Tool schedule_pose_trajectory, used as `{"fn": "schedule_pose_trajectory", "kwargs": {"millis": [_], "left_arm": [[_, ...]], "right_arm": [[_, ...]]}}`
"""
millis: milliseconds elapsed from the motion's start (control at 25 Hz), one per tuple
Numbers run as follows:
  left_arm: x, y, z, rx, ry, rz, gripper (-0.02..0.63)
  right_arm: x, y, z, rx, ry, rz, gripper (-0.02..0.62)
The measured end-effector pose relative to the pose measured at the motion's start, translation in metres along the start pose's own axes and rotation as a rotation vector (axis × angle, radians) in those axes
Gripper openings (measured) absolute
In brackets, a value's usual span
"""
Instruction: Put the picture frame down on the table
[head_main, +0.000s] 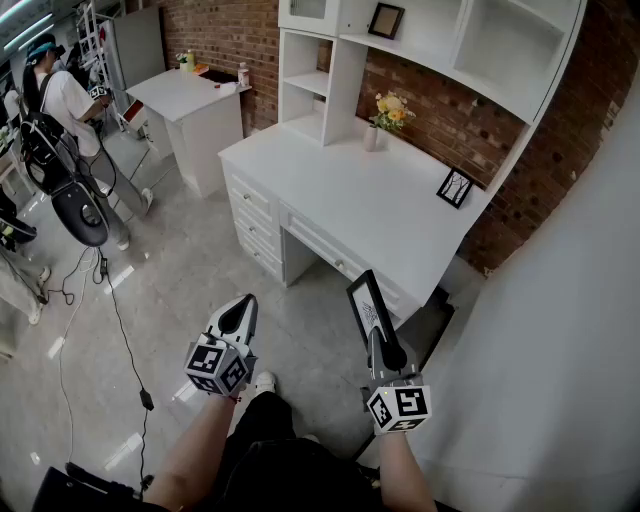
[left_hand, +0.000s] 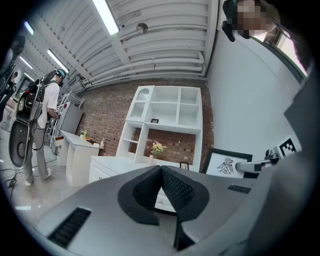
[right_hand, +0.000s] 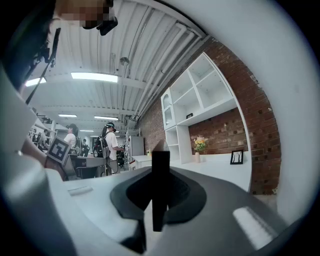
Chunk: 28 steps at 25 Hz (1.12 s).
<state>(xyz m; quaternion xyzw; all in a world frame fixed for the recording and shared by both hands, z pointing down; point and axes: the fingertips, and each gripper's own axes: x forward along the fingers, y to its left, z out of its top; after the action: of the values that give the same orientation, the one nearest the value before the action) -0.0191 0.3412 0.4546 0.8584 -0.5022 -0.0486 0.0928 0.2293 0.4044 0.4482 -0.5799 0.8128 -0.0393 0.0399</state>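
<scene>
My right gripper (head_main: 378, 335) is shut on a black picture frame (head_main: 366, 305) with a white print, held upright on its edge just in front of the white desk (head_main: 350, 200). Seen edge-on, the frame (right_hand: 160, 185) is a dark vertical bar clamped between the right jaws. From the left side the same frame (left_hand: 227, 164) appears face-on, with its drawing showing. My left gripper (head_main: 238, 318) hangs over the floor to the left, jaws shut on nothing (left_hand: 161, 172).
On the desk stand a small vase of yellow flowers (head_main: 385, 115) and another small frame (head_main: 455, 187) against the brick wall. A third frame (head_main: 386, 20) sits on the white shelving. A second white table (head_main: 185, 95) and people with equipment (head_main: 65, 110) are at the left. Cables (head_main: 115, 310) cross the floor.
</scene>
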Motion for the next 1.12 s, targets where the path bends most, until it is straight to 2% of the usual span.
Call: {"fn": "schedule_pose_trajectory", "kwargs": {"millis": [240,1120], "left_arm": [[0.023,0.022,-0.001,-0.005,0.025,-0.014,0.005],[0.128,0.146,0.007,-0.027,0.082,-0.022,0.006]], "right_arm": [[0.038,-0.007,-0.005,0.0,0.025,-0.007,0.025],[0.214,-0.02,-0.023,0.064,0.047,-0.022,0.025]]}}
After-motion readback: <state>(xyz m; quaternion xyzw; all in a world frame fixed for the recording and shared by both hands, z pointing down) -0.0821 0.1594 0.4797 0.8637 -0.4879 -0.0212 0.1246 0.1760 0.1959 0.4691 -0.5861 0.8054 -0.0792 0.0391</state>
